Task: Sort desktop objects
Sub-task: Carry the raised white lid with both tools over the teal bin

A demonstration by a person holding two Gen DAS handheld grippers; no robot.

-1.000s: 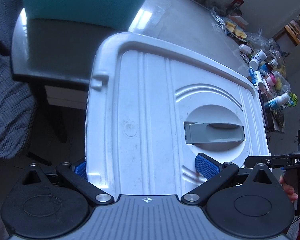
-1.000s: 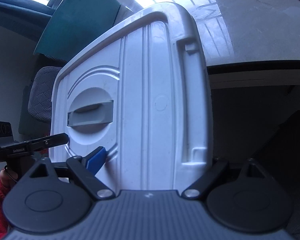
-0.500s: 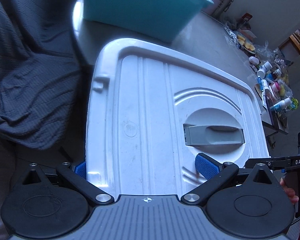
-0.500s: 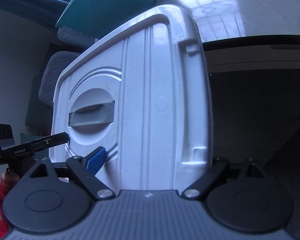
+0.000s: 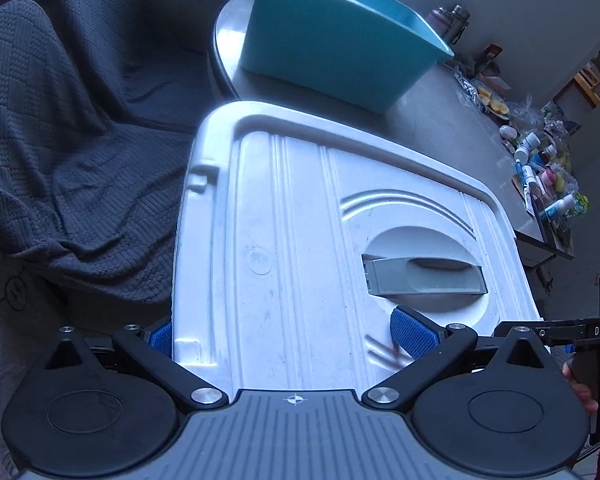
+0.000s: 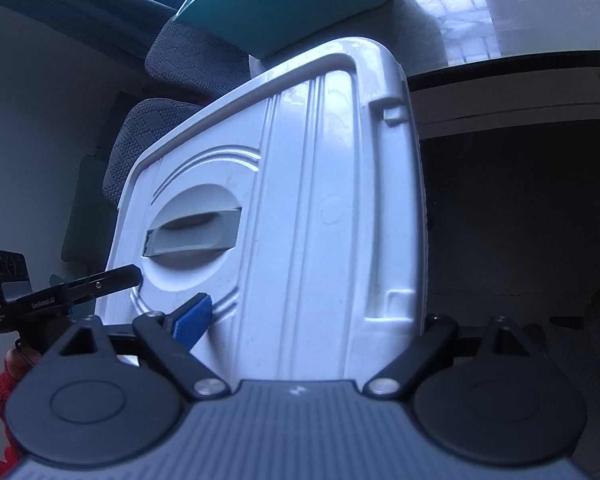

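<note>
Reading "DAS" on the right gripper (image 5: 572, 334) in left view; left gripper (image 5: 288, 334) spread wide, pads clamping one white lid (image 5: 300, 248). Teal bin (image 5: 332, 48) now fully visible on the table (image 5: 440, 120), formerly cropped. Right view: right gripper clamps lid's other edge (image 6: 312, 220); "DAS" on left unit.

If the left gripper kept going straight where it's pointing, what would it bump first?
The left gripper already grips the white lid, which fills its path. Past the lid's far edge, probably the teal bin on the table, though depth is unclear.
</note>
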